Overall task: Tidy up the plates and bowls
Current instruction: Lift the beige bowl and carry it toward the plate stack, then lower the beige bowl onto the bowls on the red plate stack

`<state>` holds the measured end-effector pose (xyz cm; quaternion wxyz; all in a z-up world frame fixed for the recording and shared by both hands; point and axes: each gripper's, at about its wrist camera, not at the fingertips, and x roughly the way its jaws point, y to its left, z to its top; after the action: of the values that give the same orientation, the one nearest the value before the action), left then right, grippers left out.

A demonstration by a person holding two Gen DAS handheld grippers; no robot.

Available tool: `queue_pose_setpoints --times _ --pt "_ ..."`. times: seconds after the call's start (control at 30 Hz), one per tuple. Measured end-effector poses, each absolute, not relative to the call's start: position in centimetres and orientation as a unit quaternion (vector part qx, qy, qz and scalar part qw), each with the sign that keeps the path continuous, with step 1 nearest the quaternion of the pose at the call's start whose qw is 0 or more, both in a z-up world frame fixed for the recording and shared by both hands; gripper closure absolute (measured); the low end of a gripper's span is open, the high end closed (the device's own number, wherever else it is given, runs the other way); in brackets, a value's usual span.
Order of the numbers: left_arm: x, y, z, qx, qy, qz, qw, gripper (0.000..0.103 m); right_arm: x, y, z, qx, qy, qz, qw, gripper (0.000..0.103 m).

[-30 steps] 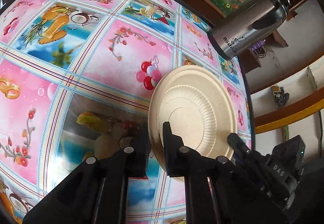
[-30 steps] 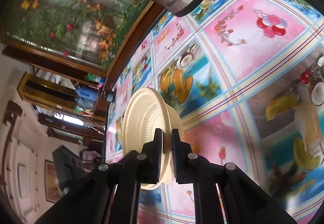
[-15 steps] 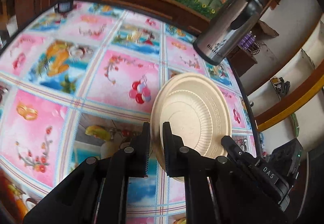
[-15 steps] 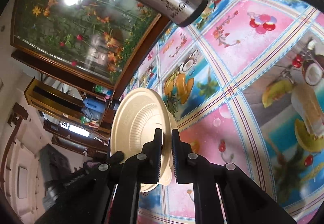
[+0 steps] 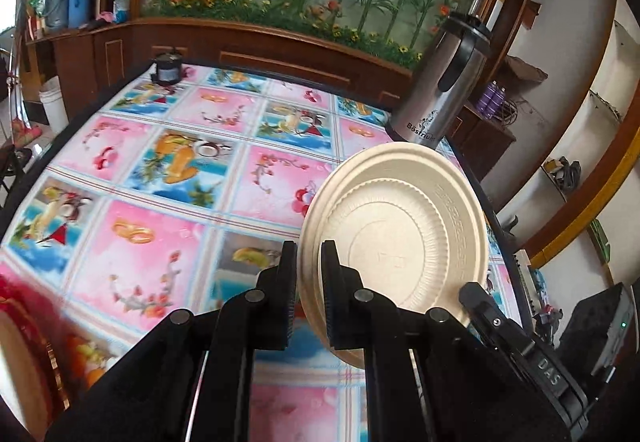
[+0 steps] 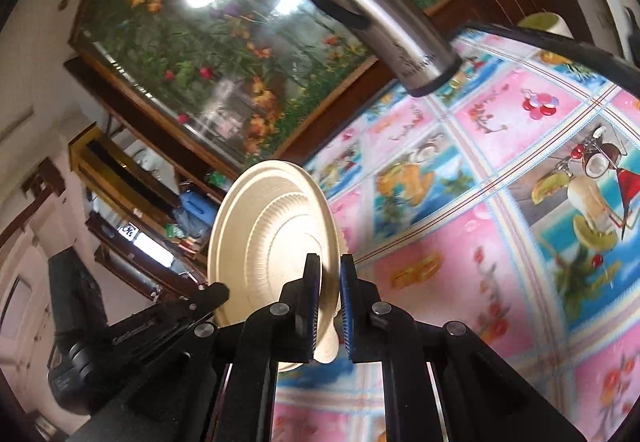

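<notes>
L to R, per the wrist views.

1. Far L, low in the L wrist view: blurred tan round edge w/ red-gold trim [image 5: 18,358]. Can't tell what it is.
2. Tablecloth [image 5: 168,178]: glossy, pink/blue picture squares, covers the table.
3. L gripper [image 5: 308,292]: jaws closed on the near rim of the plates [image 5: 400,238]. Rim sits between both pads. Two rim lines show at the clamp, so likely 2 nested plates, not 1.
4. Plates: cream, ribbed wall, flat centre, held on edge, off the cloth, nothing under them.
5. R gripper [image 6: 330,300]: jaws likewise closed on the rim of the same plates [image 6: 272,230], seen from the opposite face. Each gripper appears in the other's view, just beside the rim.
6. Steel flask [image 5: 440,86]: upright near the far R table edge, well behind the plates, apart from them.

Handling (judgement):
- Material looks like moulded pulp/disposable: very light, semi-stiff, will flex or crease under hard pinch.
- Surface matte, so low slip risk; nested pair may slide apart if tilted.
- Best hold: the flat outer rim, pads fully on, as now. Avoid the ribbed wall; it buckles.
- Two opposed grips: don't pull apart or twist, rim could tear.
- Set down flat, base first, away from flask.
</notes>
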<state>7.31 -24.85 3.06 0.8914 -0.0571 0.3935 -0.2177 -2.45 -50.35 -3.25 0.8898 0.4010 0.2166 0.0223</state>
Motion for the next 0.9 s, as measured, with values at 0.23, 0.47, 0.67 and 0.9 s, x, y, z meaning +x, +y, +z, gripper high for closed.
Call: queue_pose_setpoints --times 0.23,0.47,0.67,0.9 --pt "3.9 -22.9 4.5 -0.047 0.37 -0.212 0.903 0.093 -5.2 -48.3 -0.6 0.399 0.186 0.047 0.897 0.093" --pt "1.1 -20.6 6.1 -0.042 0.343 -0.204 0.916 0.093 -7.6 -46.4 1.8 0.39 0.165 0.069 0.903 0.093" --pt "-0.7 -18.1 6.9 -0.04 0.324 -0.19 0.926 0.092 -8.4 -44.5 2.7 0.385 0.163 0.087 0.904 0.093" --pt "-1.9 -14.2 6.9 -0.039 0.307 -0.157 0.938 0.092 -8.2 -40.8 3.6 0.367 0.17 0.122 0.906 0.093"
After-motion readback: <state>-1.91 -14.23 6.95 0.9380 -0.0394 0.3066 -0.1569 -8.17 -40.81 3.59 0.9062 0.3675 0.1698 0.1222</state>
